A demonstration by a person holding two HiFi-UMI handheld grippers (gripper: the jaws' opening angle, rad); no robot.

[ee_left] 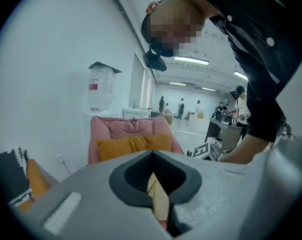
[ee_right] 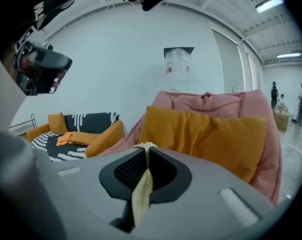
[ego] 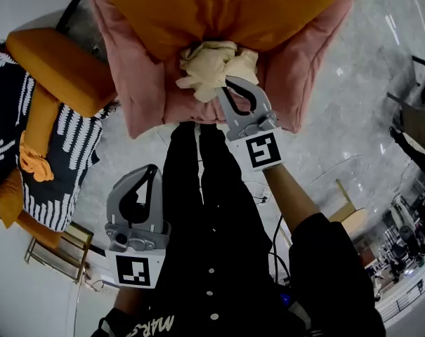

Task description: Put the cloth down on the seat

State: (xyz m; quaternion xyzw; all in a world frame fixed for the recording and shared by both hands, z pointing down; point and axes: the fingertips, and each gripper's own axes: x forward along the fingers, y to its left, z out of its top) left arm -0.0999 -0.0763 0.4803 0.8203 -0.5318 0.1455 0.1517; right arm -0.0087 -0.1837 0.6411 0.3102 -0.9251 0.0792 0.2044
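Note:
A cream cloth [ego: 211,67] is bunched over the seat of the pink armchair [ego: 145,83], just in front of its orange cushion [ego: 212,9]. My right gripper [ego: 228,83] is shut on the cloth's near edge. In the right gripper view a thin fold of cloth [ee_right: 142,194] runs between the jaws of the right gripper [ee_right: 147,148] and pokes past their tips. My left gripper [ego: 152,170] hangs low at the left by the person's body, well away from the chair, shut and holding nothing. In its own view the left gripper [ee_left: 151,154] points toward the armchair [ee_left: 121,129].
An orange sofa [ego: 54,69] with a black-and-white striped blanket [ego: 64,153] and an orange rag [ego: 33,163] stands to the left. A gold-framed side table [ego: 61,248] is near the left gripper. A water dispenser [ee_right: 178,69] stands behind the armchair. Desks and people are far off.

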